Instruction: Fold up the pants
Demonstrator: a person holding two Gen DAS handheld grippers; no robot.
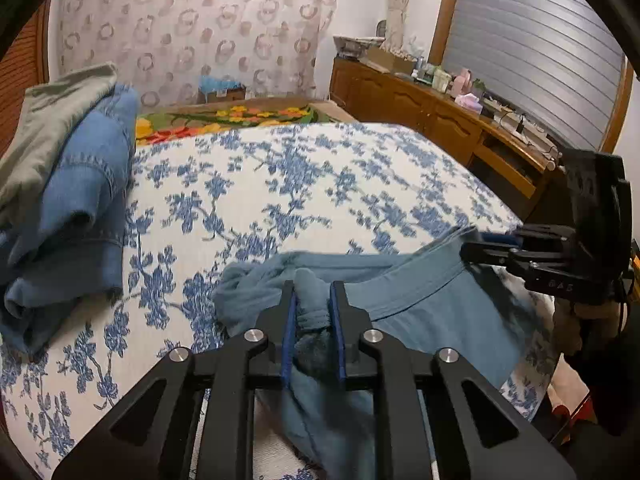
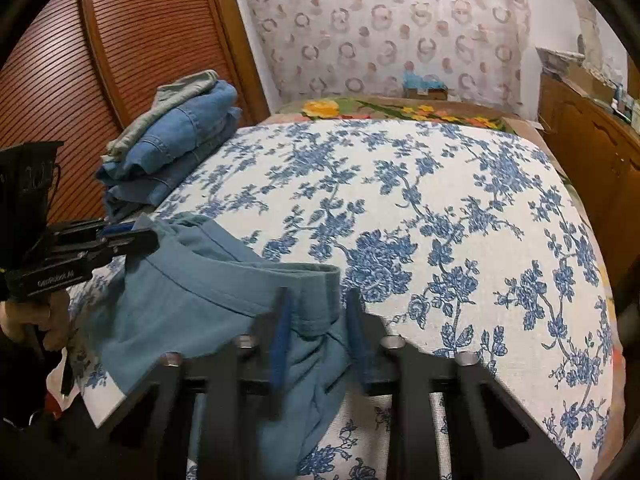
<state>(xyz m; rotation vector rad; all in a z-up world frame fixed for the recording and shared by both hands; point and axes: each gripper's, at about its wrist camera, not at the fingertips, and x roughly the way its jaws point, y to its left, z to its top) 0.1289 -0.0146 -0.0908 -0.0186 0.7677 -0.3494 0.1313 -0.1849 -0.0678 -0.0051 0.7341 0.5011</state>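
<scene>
The bed (image 2: 460, 208) fills most of both views, and it carries a white cover with blue flowers. At its far end lies a blanket (image 2: 400, 110) with yellow and orange flowers, and behind that a small cardboard box (image 2: 426, 92) stands by the patterned curtain (image 2: 384, 24); something light blue sits in this box, but I cannot tell what it is. On the left side of the bed there is a pile of folded clothes (image 2: 176, 144), blue denim pieces with a grey-green garment on top. Along the right wall stands a wooden dresser (image 1: 432, 108) with many small things on its top, too small to name. The pants (image 2: 208, 308), of a plain blue-grey cloth, lie at the near edge of the bed with the waistband turned toward the middle of the bed and the rest hanging down over the edge. The left gripper (image 1: 313, 312) has its jaws narrowly apart, and a bunched part of the waistband is pinched between the blue pads. The right gripper (image 2: 316, 328) is a little blurred in its own view; its jaws stand wider, the waistband corner lies between them, and I cannot tell if they press it. Seen from the left wrist camera, its fingers meet the waistband edge.
</scene>
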